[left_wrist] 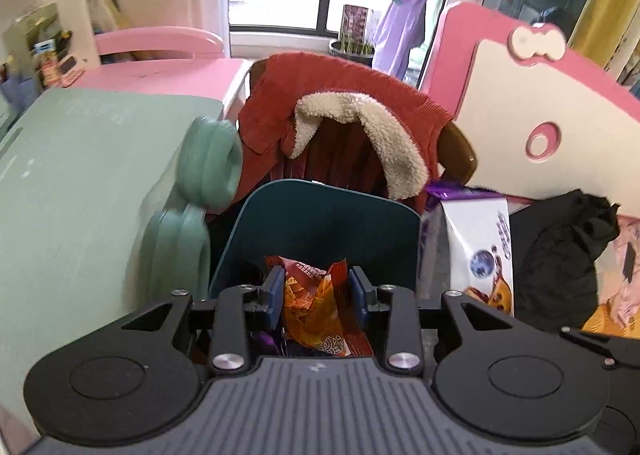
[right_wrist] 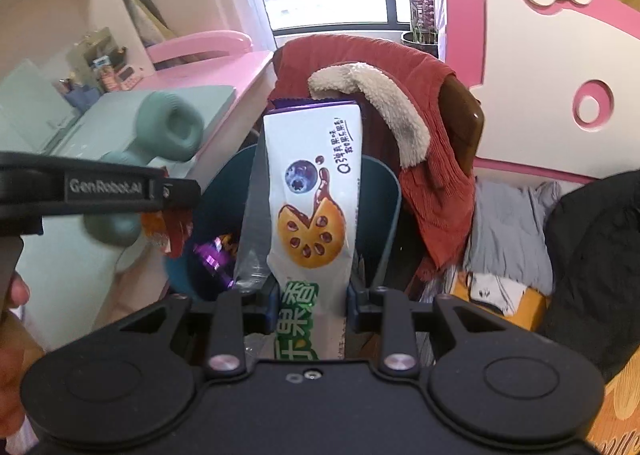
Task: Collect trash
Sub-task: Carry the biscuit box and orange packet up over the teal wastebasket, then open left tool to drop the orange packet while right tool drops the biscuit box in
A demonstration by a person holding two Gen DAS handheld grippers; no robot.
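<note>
A dark teal trash bin [left_wrist: 320, 223] stands in front of a chair. My left gripper [left_wrist: 317, 291] is shut on a crumpled orange snack wrapper [left_wrist: 316, 311] and holds it over the bin's opening. My right gripper [right_wrist: 311, 303] is shut on a tall white snack packet [right_wrist: 316, 191] with a blueberry and cookie picture, held upright in front of the bin [right_wrist: 380, 207]. The white packet also shows in the left wrist view [left_wrist: 480, 251], right of the bin. The left gripper [right_wrist: 172, 195] with its orange wrapper [right_wrist: 166, 233] shows at the left of the right wrist view. A purple wrapper [right_wrist: 214, 255] lies inside the bin.
A chair draped with a red fleece-lined jacket [left_wrist: 344, 127] stands behind the bin. A green desk [left_wrist: 72, 183] with a rounded green fitting [left_wrist: 208, 163] is on the left. A pink and white board [left_wrist: 540, 115] is on the right, with dark clothes [left_wrist: 560, 255] below it.
</note>
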